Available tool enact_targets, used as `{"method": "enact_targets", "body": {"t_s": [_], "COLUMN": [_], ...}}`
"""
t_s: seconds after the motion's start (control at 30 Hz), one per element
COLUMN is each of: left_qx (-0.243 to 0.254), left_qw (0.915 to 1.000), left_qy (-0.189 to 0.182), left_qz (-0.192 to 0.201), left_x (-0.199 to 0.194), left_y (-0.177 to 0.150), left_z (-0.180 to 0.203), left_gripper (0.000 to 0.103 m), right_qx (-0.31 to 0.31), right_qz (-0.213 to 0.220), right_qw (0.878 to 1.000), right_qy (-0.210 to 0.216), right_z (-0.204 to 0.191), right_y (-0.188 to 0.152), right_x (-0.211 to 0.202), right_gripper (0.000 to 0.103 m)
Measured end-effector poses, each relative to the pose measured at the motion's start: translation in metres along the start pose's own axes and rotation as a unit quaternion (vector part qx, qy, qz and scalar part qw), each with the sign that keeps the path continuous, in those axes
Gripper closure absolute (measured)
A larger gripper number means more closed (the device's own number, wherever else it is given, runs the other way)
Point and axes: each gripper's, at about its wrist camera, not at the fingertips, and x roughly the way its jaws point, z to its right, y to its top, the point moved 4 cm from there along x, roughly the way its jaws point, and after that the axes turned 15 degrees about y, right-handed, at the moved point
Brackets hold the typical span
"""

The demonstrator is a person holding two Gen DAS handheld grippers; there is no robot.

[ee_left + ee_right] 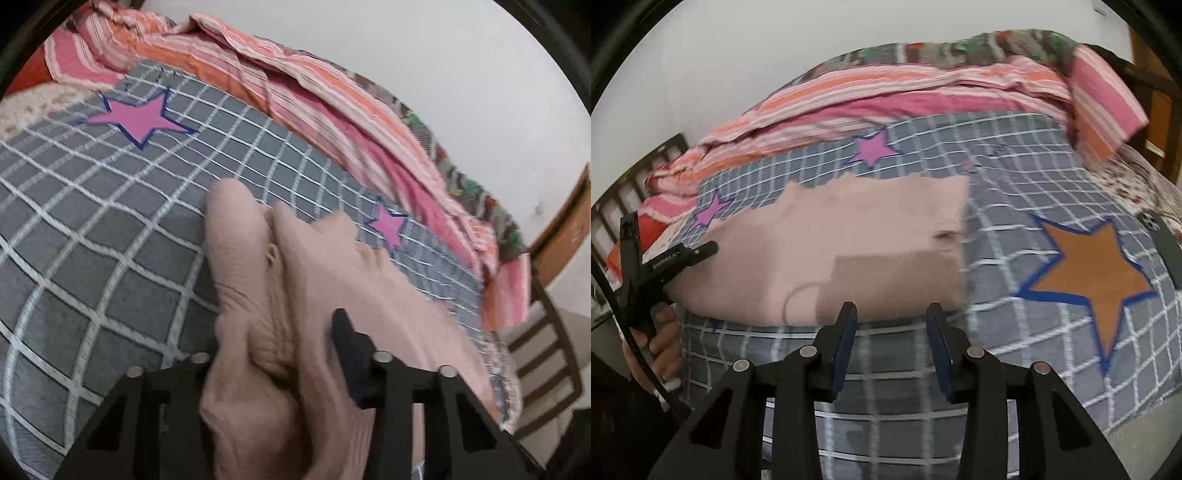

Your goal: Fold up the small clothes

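Pink garment (857, 236) spread flat on a grey checked bedsheet (1015, 166) printed with stars, seen from the right wrist view. Right gripper (892, 317) hovers just short of the garment's near edge, jaws parted and holding nothing. Left gripper (288, 332) grips a bunched fold of the same pink cloth, which fills the gap between its jaws; one finger is hidden by the fabric. Striped pink-and-orange blanket (295, 92) lies crumpled along the sheet's far side.
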Motion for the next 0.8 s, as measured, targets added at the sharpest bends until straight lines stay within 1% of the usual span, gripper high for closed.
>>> {"method": "enact_targets", "body": {"t_s": [0.03, 0.07, 0.13, 0.27, 0.3, 0.37, 0.5, 0.6, 0.67, 0.8], "left_qx": [0.006, 0.012, 0.023, 0.043, 0.049, 0.059, 0.093, 0.125, 0.147, 0.186], "left_qw": [0.9999, 0.9997, 0.9991, 0.9980, 0.9976, 0.9966, 0.9929, 0.9887, 0.9857, 0.9804], "left_qy": [0.011, 0.019, 0.029, 0.031, 0.031, 0.031, 0.031, 0.030, 0.026, 0.020], "left_qz": [0.005, 0.010, 0.019, 0.035, 0.039, 0.048, 0.068, 0.078, 0.078, 0.060], "left_x": [-0.001, -0.003, -0.010, -0.029, -0.033, -0.043, -0.057, -0.063, -0.064, -0.049], "left_y": [0.002, 0.004, 0.008, 0.019, 0.022, 0.026, 0.027, 0.019, 0.009, -0.032], "left_z": [0.002, 0.006, 0.015, 0.044, 0.056, 0.080, 0.133, 0.177, 0.206, 0.260], "left_gripper": [0.076, 0.079, 0.081, 0.082, 0.082, 0.083, 0.083, 0.083, 0.083, 0.083], "right_qx": [0.006, 0.010, 0.024, 0.038, 0.037, 0.033, 0.036, 0.043, 0.053, 0.070], "right_qz": [0.003, 0.006, 0.013, 0.026, 0.028, 0.025, 0.036, 0.049, 0.057, 0.065], "right_qw": [1.000, 1.000, 1.000, 0.999, 0.999, 0.999, 0.998, 0.997, 0.996, 0.994], "right_qy": [-0.002, -0.002, -0.003, 0.004, 0.003, -0.014, -0.020, -0.027, -0.033, -0.043], "right_z": [0.007, 0.013, 0.025, 0.045, 0.048, 0.058, 0.077, 0.094, 0.106, 0.124], "right_y": [0.000, 0.001, 0.001, 0.002, 0.002, 0.003, 0.004, 0.006, 0.007, 0.005], "right_x": [-0.004, -0.007, -0.013, -0.021, -0.022, -0.023, -0.035, -0.048, -0.058, -0.073], "right_gripper": [0.064, 0.064, 0.064, 0.064, 0.064, 0.064, 0.064, 0.064, 0.064, 0.064]}}
